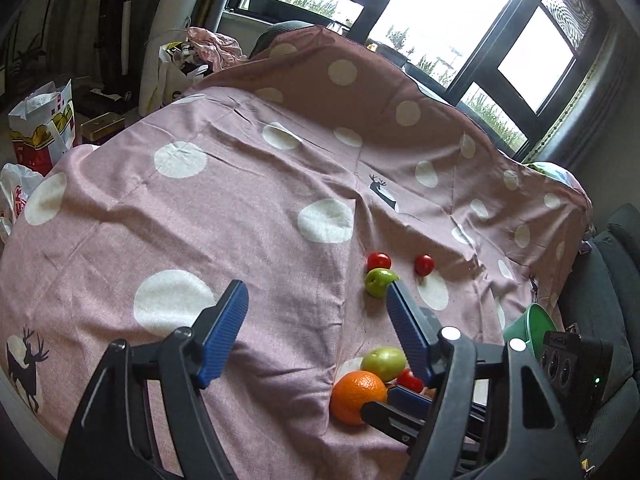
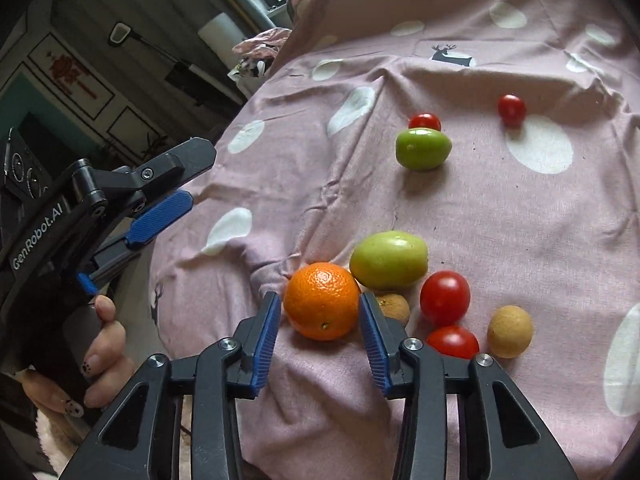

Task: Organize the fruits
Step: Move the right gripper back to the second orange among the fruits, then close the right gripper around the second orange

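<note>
Fruits lie on a pink dotted cloth (image 2: pixel 500 208). An orange (image 2: pixel 322 301) sits between the blue pads of my right gripper (image 2: pixel 319 304), which is open around it with small gaps at each side. Close by lie a green fruit (image 2: pixel 389 260), two red tomatoes (image 2: pixel 445 298) (image 2: pixel 453 342) and two small brown fruits (image 2: pixel 510 331) (image 2: pixel 394 307). Farther off lie another green fruit (image 2: pixel 423 148) and two tomatoes (image 2: pixel 425 121) (image 2: pixel 511 109). My left gripper (image 1: pixel 314 292) is open and empty above the cloth, left of the fruits; it also shows in the right wrist view (image 2: pixel 176 184). The orange (image 1: pixel 358 396) also shows in the left wrist view.
A green bowl (image 1: pixel 530 326) stands at the cloth's right edge beside a dark sofa (image 1: pixel 612 280). Bags (image 1: pixel 44 128) and clutter stand on the floor to the far left. A raised cloth-covered hump (image 1: pixel 340 80) and windows (image 1: pixel 440 12) are behind.
</note>
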`<action>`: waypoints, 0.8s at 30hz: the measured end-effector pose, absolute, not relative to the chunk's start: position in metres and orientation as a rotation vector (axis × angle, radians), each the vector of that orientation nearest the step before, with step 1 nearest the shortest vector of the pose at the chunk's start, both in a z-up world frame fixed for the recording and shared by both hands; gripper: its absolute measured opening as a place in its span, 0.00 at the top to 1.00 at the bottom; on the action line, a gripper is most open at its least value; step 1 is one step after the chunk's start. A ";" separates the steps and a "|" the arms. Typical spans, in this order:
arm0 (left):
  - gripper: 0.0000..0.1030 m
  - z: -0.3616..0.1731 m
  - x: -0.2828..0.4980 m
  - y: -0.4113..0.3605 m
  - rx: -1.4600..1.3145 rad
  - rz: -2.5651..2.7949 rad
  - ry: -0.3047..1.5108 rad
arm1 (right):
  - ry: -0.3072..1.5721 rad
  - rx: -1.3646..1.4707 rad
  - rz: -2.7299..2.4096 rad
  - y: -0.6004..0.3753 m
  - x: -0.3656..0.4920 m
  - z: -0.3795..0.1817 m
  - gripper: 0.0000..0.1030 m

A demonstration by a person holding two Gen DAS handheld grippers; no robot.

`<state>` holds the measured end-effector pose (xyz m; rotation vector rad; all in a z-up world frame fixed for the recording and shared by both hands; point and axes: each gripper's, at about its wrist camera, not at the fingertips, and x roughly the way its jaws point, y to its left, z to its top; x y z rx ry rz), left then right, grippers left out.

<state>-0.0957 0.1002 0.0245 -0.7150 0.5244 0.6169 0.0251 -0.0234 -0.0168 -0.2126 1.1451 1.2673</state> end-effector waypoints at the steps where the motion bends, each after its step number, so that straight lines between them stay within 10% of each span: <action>1: 0.31 0.024 -0.096 0.100 -0.719 0.613 0.524 | 1.135 -0.220 1.264 -0.022 0.024 -0.016 0.60; 15: 0.31 0.022 -0.083 0.094 -0.719 0.579 0.542 | 1.046 -0.266 1.245 -0.016 0.017 -0.019 0.62; 19: 0.31 0.021 -0.081 0.092 -0.718 0.581 0.542 | 1.036 -0.198 1.279 -0.032 0.025 -0.003 0.98; 24: 0.31 0.018 -0.076 0.092 -0.733 0.578 0.552 | 1.120 -0.247 1.237 -0.032 0.028 -0.019 0.98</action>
